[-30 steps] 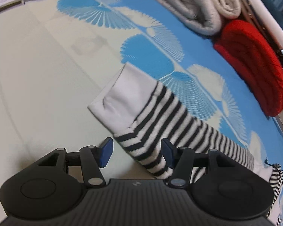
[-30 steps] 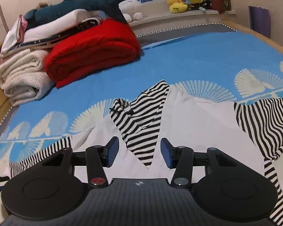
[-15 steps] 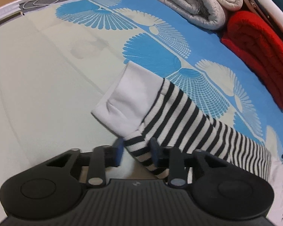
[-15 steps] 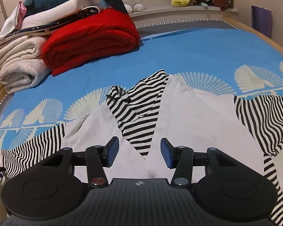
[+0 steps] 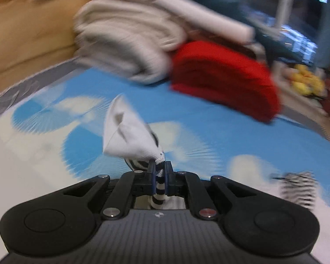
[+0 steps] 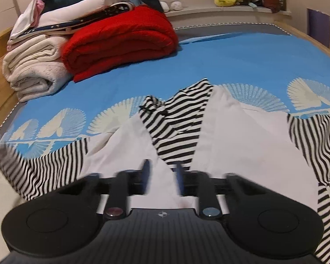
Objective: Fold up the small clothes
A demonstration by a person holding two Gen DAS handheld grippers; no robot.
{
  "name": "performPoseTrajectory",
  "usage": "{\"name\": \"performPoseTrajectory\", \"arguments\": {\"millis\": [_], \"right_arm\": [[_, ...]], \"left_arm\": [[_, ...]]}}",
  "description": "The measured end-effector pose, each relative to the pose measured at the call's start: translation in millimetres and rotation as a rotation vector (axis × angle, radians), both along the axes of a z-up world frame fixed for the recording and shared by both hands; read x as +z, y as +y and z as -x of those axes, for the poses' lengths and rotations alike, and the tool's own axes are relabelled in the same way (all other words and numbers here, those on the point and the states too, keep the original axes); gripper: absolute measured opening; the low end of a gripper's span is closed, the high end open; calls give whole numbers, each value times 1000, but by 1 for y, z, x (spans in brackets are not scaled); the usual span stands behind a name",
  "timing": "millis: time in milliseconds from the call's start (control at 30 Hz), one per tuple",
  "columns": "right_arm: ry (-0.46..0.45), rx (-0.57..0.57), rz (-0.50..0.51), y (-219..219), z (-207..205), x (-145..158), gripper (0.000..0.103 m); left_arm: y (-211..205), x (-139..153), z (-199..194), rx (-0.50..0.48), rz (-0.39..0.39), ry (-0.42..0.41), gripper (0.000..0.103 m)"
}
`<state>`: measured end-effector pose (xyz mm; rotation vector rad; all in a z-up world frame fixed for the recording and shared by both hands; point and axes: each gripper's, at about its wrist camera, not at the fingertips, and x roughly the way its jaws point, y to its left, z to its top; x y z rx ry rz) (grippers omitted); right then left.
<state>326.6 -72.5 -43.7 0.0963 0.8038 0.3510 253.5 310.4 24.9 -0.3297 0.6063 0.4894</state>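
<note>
Sleeve [image 5: 129,138] clamped in left hand-held gripper [image 5: 160,177]; right hand-held gripper [image 6: 162,177] part-open.

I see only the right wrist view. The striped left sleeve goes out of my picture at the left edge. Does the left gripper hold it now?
Observer: Yes. The left gripper is shut on the striped sleeve, just behind its white cuff.
Operator: Does the cuff lie flat on the bed?
Observer: No. The cuff stands up in the air ahead of the fingers, above the blue bed sheet.
</note>
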Motion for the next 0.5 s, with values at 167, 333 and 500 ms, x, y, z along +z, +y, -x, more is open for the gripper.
{"name": "performPoseTrajectory", "arguments": {"millis": [167,333,500], "right_arm": [[5,-6,-20,1,3,1,7],[64,-47,-48,-8,-1,-10,8],[134,-61,-57,-10,-5,-29,15]], "left_arm": [[-90,4,-19,-216,77,-55,7],[-157,-43,-60,-450,292,61,9],[-154,-69,-87,-456,340,181,14]]}}
